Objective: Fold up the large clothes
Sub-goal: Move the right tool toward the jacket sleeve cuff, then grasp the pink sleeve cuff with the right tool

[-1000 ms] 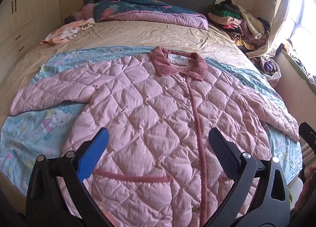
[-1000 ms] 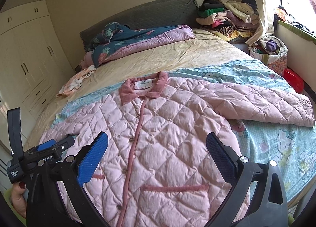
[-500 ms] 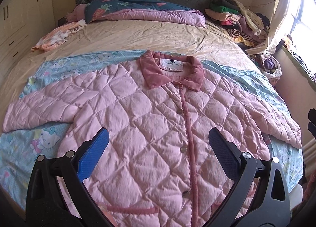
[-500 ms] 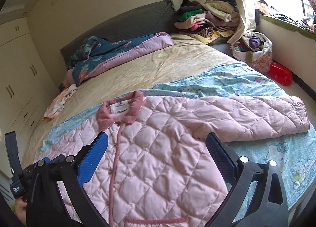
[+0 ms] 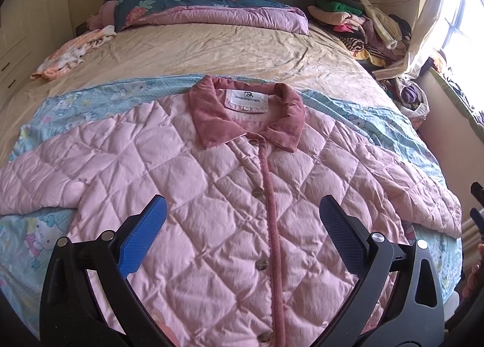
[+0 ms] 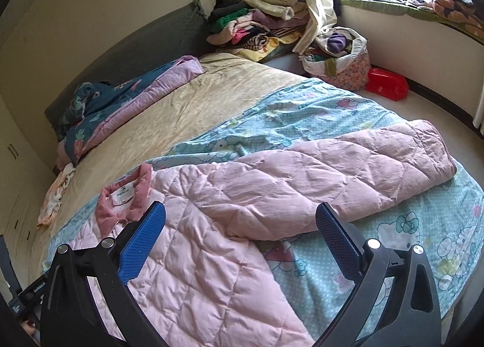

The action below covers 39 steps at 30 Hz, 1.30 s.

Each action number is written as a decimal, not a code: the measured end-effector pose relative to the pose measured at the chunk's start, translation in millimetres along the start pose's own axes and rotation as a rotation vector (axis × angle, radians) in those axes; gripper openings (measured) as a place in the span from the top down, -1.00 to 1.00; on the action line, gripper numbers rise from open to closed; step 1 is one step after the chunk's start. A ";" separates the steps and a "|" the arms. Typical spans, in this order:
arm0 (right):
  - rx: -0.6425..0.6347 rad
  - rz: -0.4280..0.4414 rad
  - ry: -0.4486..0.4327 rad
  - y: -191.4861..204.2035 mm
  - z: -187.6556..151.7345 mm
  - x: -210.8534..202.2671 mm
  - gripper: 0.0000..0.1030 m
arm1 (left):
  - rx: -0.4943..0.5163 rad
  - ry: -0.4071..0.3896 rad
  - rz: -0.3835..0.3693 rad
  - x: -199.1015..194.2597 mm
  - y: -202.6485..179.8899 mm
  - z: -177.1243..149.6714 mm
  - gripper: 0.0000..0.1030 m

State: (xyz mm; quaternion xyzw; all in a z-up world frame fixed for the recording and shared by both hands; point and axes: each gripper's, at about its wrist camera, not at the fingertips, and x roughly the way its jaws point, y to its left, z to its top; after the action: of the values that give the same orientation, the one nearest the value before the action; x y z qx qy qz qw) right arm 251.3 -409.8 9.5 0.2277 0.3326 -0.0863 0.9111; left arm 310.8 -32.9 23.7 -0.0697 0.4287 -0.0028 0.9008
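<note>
A pink quilted jacket [image 5: 211, 183] lies flat and buttoned on a light blue cartoon sheet [image 5: 75, 99] on the bed, its darker pink collar [image 5: 248, 114] toward the headboard and both sleeves spread out. My left gripper [image 5: 242, 226] is open and empty above the jacket's chest. My right gripper [image 6: 240, 229] is open and empty above the armpit of the jacket [image 6: 193, 256], where the right sleeve [image 6: 348, 171] stretches away across the sheet [image 6: 317, 111] to the bed's edge.
A folded floral quilt [image 5: 208, 5] and a small peach garment [image 5: 69, 53] lie near the headboard. A heap of clothes [image 6: 257, 26], a floral bag [image 6: 338, 56] and a red box [image 6: 387, 84] stand by the window side.
My left gripper has moved forward over the jacket toward the collar. My right gripper has swung to the right, toward the right sleeve. Both stay open.
</note>
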 end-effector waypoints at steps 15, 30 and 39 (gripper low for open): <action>0.264 -0.176 0.016 -116.9 3.7 45.3 -0.92 | -0.001 0.024 0.022 51.2 -29.5 11.9 -0.84; 0.609 -0.285 0.056 -233.3 2.1 92.0 -0.92 | 0.014 0.088 0.039 93.9 -44.6 16.3 -0.84; 0.715 -0.298 -0.043 -273.8 6.3 100.3 -0.72 | 0.044 0.103 0.050 101.2 -48.1 18.7 -0.84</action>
State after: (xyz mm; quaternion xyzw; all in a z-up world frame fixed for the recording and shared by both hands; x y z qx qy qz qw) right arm 247.0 -654.7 -148.9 0.4781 0.2918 -0.3331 0.7585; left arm 391.9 -84.8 -36.6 -0.0387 0.4759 0.0068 0.8786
